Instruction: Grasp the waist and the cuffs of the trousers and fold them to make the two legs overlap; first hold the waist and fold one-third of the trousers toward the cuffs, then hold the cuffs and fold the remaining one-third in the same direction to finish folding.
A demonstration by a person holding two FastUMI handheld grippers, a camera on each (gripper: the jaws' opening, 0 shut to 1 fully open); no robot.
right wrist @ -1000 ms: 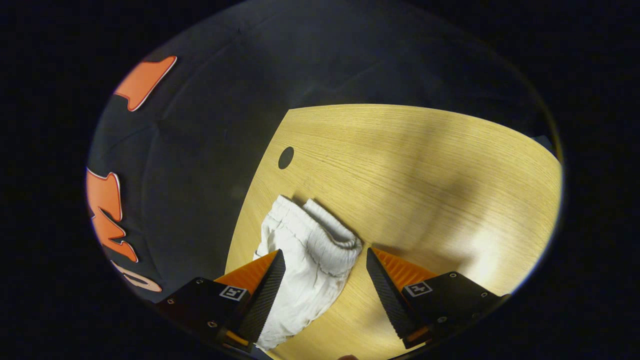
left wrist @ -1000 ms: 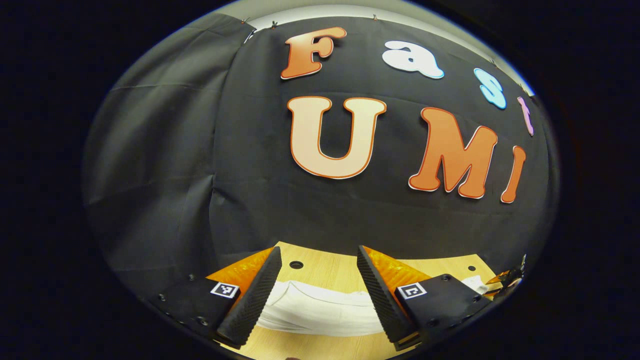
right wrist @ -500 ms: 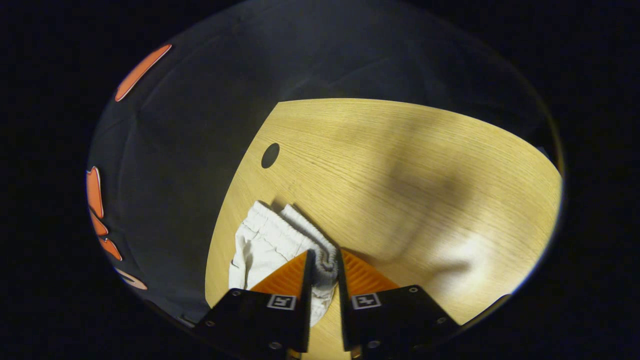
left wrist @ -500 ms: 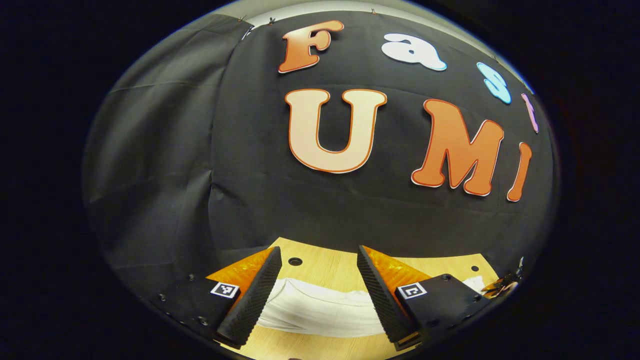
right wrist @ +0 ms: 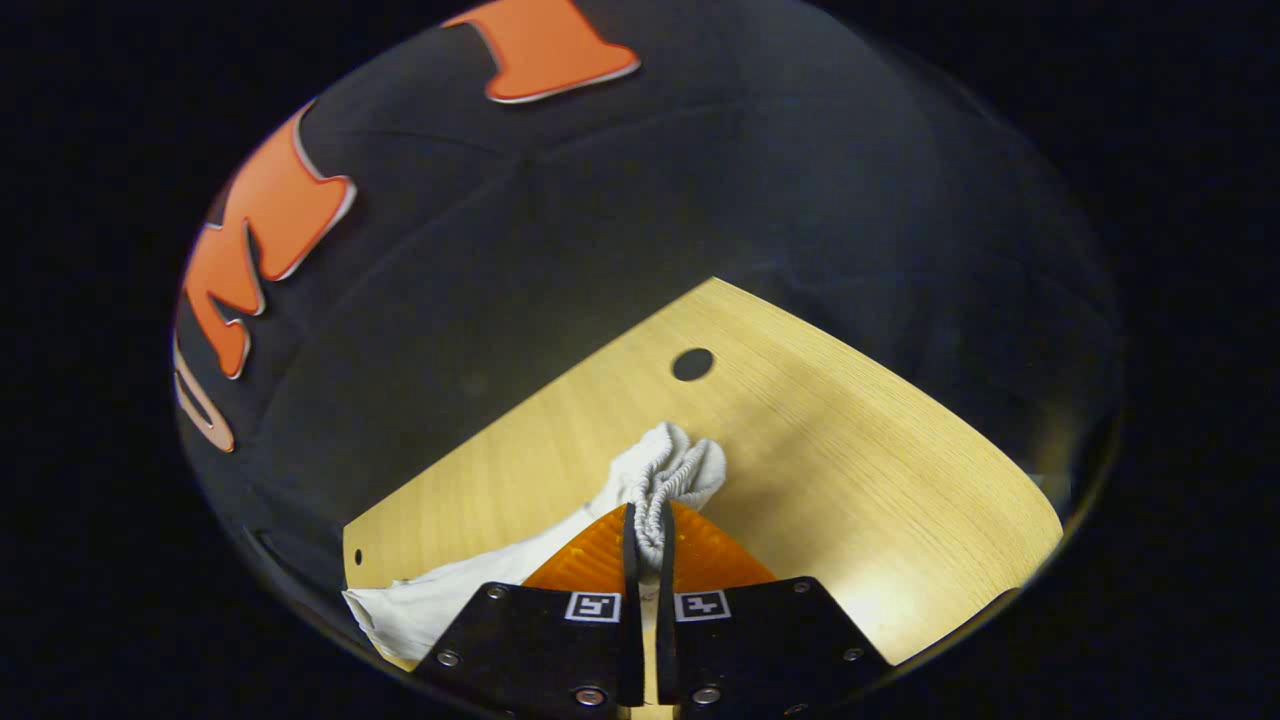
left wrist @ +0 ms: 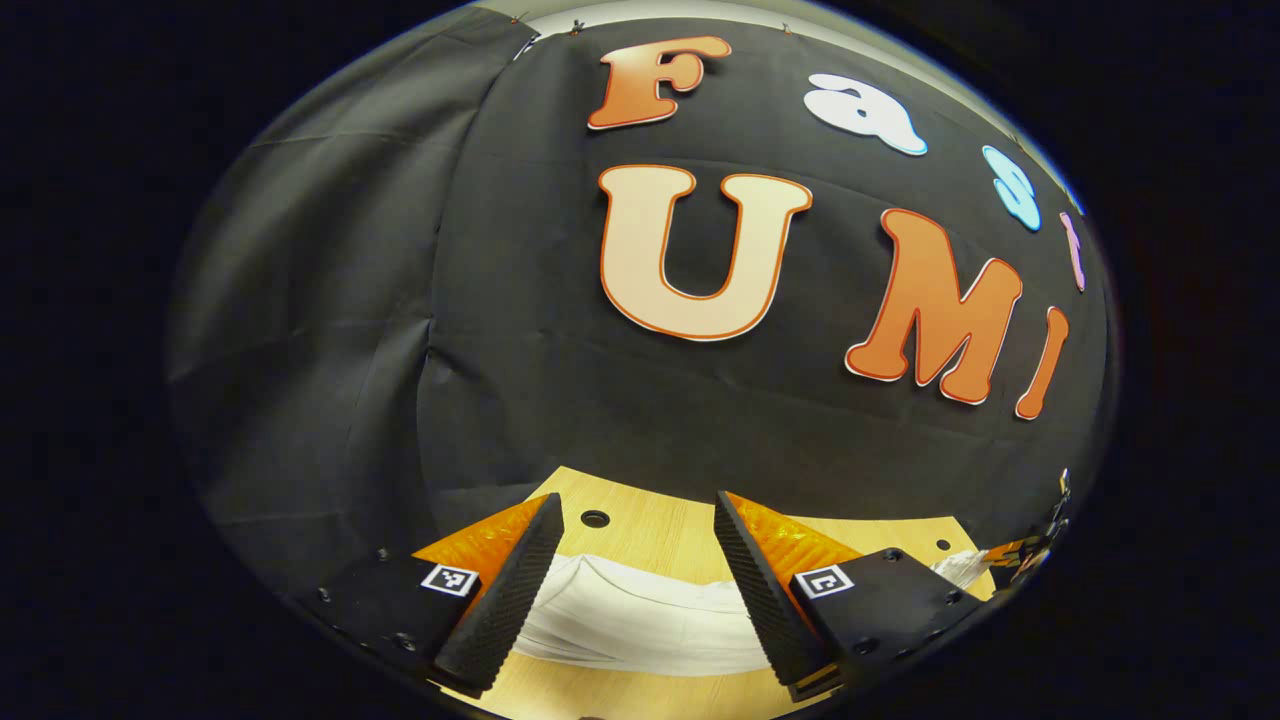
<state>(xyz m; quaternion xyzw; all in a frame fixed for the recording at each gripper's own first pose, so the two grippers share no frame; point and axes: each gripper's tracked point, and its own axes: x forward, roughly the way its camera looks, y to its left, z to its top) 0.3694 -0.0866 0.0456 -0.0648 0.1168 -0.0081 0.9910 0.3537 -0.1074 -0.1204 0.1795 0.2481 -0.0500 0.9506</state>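
The black cloth wall [left wrist: 330, 330] of the booth takes up most of the left gripper view and rises behind the table in the right gripper view as well. Below it lies the light wooden table [right wrist: 880, 470], with a round dark hole [right wrist: 692, 364] near its far edge in the right gripper view and another hole [left wrist: 595, 518] showing in the left gripper view. The white trousers [left wrist: 640, 620] lie on this table: in the left gripper view they stretch as a flat band across the wood, and in the right gripper view the cloth trails away to the lower left toward the table's corner. Their elastic waist [right wrist: 675, 470] is bunched into gathered folds and lifted off the wood. The right gripper [right wrist: 647, 530] has its jaws pressed together on that waistband, which bulges out just beyond the fingertips. The left gripper [left wrist: 640, 545] hangs just above the trousers with its jaws spread wide, the white cloth lying in the gap between them; whether the fingers [left wrist: 500, 610] touch the fabric cannot be told.
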